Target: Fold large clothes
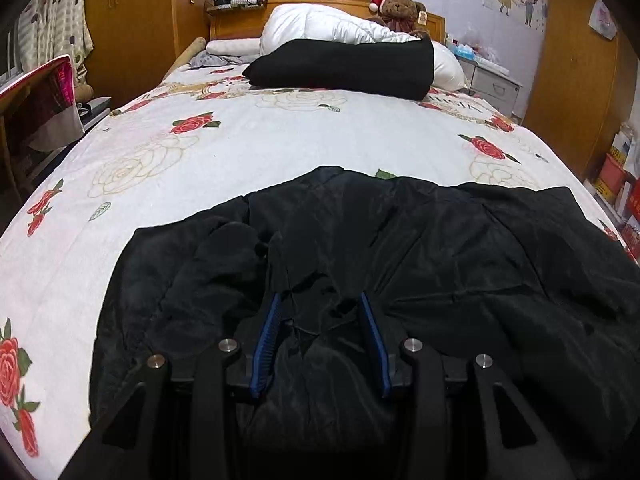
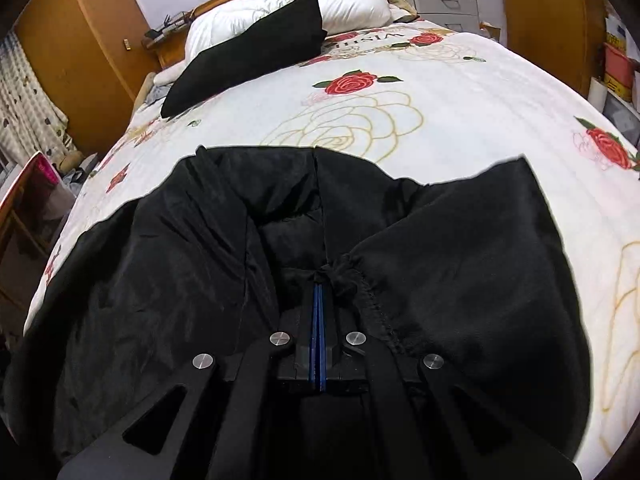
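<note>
One black jacket (image 1: 400, 248) fills the lower half of both frames, spread on the rose-print bed (image 1: 248, 140). The left tool (image 1: 320, 300) is spread over its fabric; the right tool (image 2: 319, 284) pinches a gathered cuff (frame centre). One folded black garment (image 1: 344, 66) lies top centre.

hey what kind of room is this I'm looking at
Most likely a home bedroom: a bed with a rose-print sheet, a white duvet and teddy bear by the wooden headboard, and wooden wardrobes along the walls.

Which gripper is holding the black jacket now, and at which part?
The right gripper pinches a gathered hem edge of the black jacket. The left gripper is open over it, holding nothing.
</note>
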### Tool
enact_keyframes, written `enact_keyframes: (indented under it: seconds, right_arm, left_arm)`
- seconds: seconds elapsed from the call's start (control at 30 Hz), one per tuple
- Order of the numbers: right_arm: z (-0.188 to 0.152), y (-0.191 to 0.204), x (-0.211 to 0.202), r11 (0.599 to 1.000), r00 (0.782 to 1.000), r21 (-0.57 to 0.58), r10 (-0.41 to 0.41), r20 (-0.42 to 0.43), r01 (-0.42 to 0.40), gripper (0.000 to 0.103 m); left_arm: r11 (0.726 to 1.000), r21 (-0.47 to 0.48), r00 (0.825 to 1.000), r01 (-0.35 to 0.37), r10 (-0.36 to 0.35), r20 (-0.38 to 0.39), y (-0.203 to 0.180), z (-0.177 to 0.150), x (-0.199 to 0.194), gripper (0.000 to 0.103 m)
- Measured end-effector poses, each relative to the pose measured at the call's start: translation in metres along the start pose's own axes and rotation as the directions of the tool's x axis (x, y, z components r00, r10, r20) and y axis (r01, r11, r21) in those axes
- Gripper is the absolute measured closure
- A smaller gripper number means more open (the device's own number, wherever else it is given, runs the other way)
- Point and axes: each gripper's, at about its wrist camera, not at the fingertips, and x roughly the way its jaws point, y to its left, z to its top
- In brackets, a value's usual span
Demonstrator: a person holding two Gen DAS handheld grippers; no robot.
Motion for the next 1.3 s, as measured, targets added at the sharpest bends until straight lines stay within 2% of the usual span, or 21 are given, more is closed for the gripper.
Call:
enact_keyframes:
  seconds: [0.1,0.17,0.27,0.33,0.37,0.43,0.5,0.53,0.63,0.73,0.77,0.83,0.9,0.97,1.03,1.07,1.1,1.17,1.27,1.3]
  right_arm:
    - [0.008,0.008,-0.04,1.0,0.999,-0.012,0.0,0.051,0.0,0.101]
    - [0.009,0.017,-0.073,0.998,0.991,-0.04,0.044,0.124,-0.039,0.101]
    - [0.003,0.042,-0.095,0.986,0.979,-0.114,0.14,0.151,-0.123,0.101]
    - [-0.004,0.056,-0.087,0.976,0.98,-0.161,0.164,0.115,-0.145,0.101]
    - [-0.007,0.058,-0.079,0.976,0.983,-0.164,0.161,0.092,-0.144,0.101]
    - [-0.02,0.047,-0.041,0.982,0.995,-0.164,0.096,0.015,-0.093,0.103]
    - [-0.031,0.029,-0.024,0.981,0.988,-0.12,0.152,0.006,-0.15,0.103]
    - [-0.031,0.026,-0.022,0.982,0.987,-0.101,0.163,0.008,-0.161,0.103]
    - [-0.031,0.033,-0.019,0.984,0.992,-0.122,0.129,0.009,-0.127,0.103]
    - [-0.026,0.037,-0.031,0.985,0.994,-0.131,0.108,-0.009,-0.108,0.103]
    - [-0.022,0.039,-0.039,0.987,0.995,-0.128,0.095,-0.01,-0.095,0.103]
    - [-0.015,0.046,-0.077,0.987,0.993,-0.133,0.103,0.05,-0.095,0.101]
    - [-0.015,0.054,-0.102,0.978,0.98,-0.139,0.168,0.102,-0.153,0.101]
    - [-0.022,0.07,-0.127,0.958,0.96,-0.177,0.251,0.126,-0.227,0.101]
    - [-0.034,0.079,-0.124,0.941,0.953,-0.203,0.292,0.076,-0.272,0.101]
    - [-0.043,0.08,-0.112,0.94,0.958,-0.203,0.286,0.028,-0.274,0.101]
    - [-0.05,0.077,-0.1,0.946,0.965,-0.198,0.26,-0.014,-0.258,0.101]
    - [-0.066,0.056,-0.065,0.964,0.972,-0.147,0.204,-0.116,-0.22,0.103]
    - [-0.068,0.031,-0.047,0.967,0.958,-0.027,0.248,-0.142,-0.254,0.103]
    - [-0.068,0.032,-0.043,0.969,0.96,-0.03,0.24,-0.144,-0.246,0.103]
  left_arm:
    - [0.999,-0.034,1.0,0.015,-0.016,-0.015,0.004,0.014,-0.024,0.061]
    - [0.996,-0.073,0.999,0.042,-0.039,0.033,0.008,0.018,-0.053,0.061]
    - [0.994,-0.064,0.991,0.086,-0.079,0.107,0.001,0.016,-0.082,0.061]
    - [0.998,-0.013,0.993,0.068,-0.066,0.094,-0.01,0.007,-0.077,0.061]
    - [0.999,-0.002,0.997,0.049,-0.049,0.057,-0.011,0.001,-0.066,0.061]
    - [0.998,-0.03,0.999,0.046,-0.047,-0.024,-0.002,-0.017,-0.038,0.06]
    - [0.995,-0.068,0.997,0.076,-0.077,-0.022,0.007,-0.026,-0.029,0.063]
    - [0.996,-0.061,0.997,0.068,-0.069,-0.021,0.006,-0.026,-0.028,0.063]
    - [1.0,-0.014,0.999,0.025,-0.026,-0.026,-0.005,-0.027,-0.022,0.063]
    - [1.0,-0.014,0.998,0.009,-0.01,-0.057,-0.006,-0.019,-0.031,0.065]
    - [0.999,-0.04,0.998,0.021,-0.023,-0.063,-0.004,-0.014,-0.042,0.067]
    - [0.994,-0.08,0.997,0.07,-0.072,-0.017,-0.003,-0.01,-0.069,0.067]
    - [0.99,-0.061,0.991,0.13,-0.127,0.05,-0.016,-0.01,-0.1,0.067]
    - [0.98,-0.02,0.979,0.196,-0.195,0.061,-0.036,-0.018,-0.114,0.067]
    - [0.972,0.018,0.972,0.233,-0.233,0.012,-0.054,-0.031,-0.108,0.067]
    - [0.972,0.028,0.972,0.233,-0.232,-0.031,-0.06,-0.039,-0.098,0.067]
    - [0.974,0.03,0.972,0.225,-0.222,-0.076,-0.064,-0.047,-0.087,0.067]
    - [0.972,0.025,0.969,0.232,-0.228,-0.097,-0.064,-0.056,-0.079,0.067]
    - [0.974,0.037,0.969,0.225,-0.22,-0.109,-0.067,-0.058,-0.073,0.067]
    - [0.976,0.053,0.972,0.211,-0.204,-0.113,-0.073,-0.06,-0.069,0.067]
